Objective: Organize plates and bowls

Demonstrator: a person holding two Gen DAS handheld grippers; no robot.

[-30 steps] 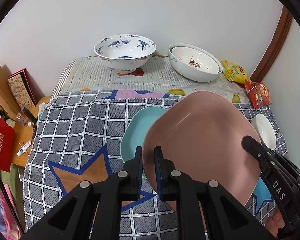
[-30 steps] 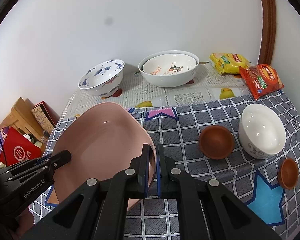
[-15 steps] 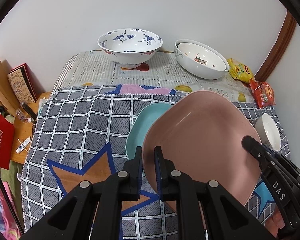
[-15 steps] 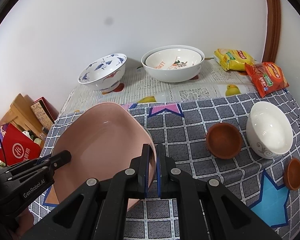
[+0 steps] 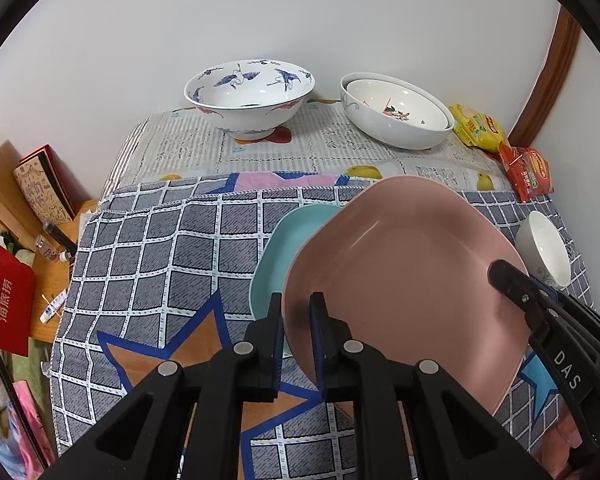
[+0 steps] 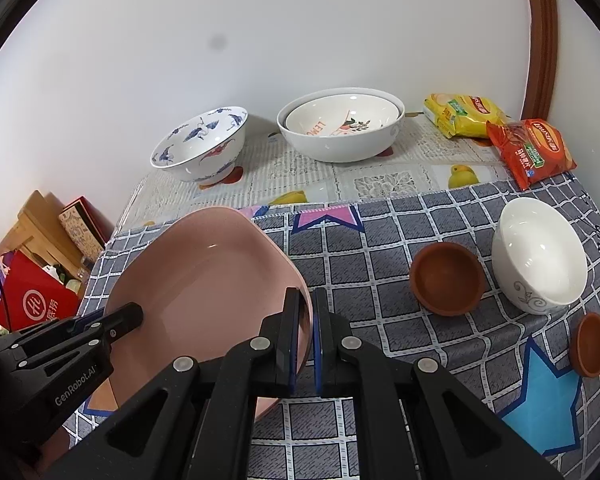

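Observation:
A pink square plate [image 5: 404, 276] is held above the table by both grippers. My left gripper [image 5: 296, 316] is shut on its left rim. My right gripper [image 6: 307, 312] is shut on its right rim [image 6: 204, 280]. A teal plate [image 5: 284, 248] lies on the checked cloth under and behind the pink one. A blue-and-white bowl [image 5: 250, 96] and two nested white bowls [image 5: 396, 112] stand at the back. A white bowl [image 6: 538, 256] and two brown bowls [image 6: 446, 282] [image 6: 590, 344] sit to the right.
Yellow [image 6: 462, 118] and red [image 6: 530, 150] snack packets lie at the back right corner. A low wooden shelf with books and a red bag [image 5: 4, 300] stands left of the table. The wall is close behind the bowls.
Both grippers with the pink plate have moved forward a little toward the back of the table; the bowls at the back look nearer. The grips are unchanged.

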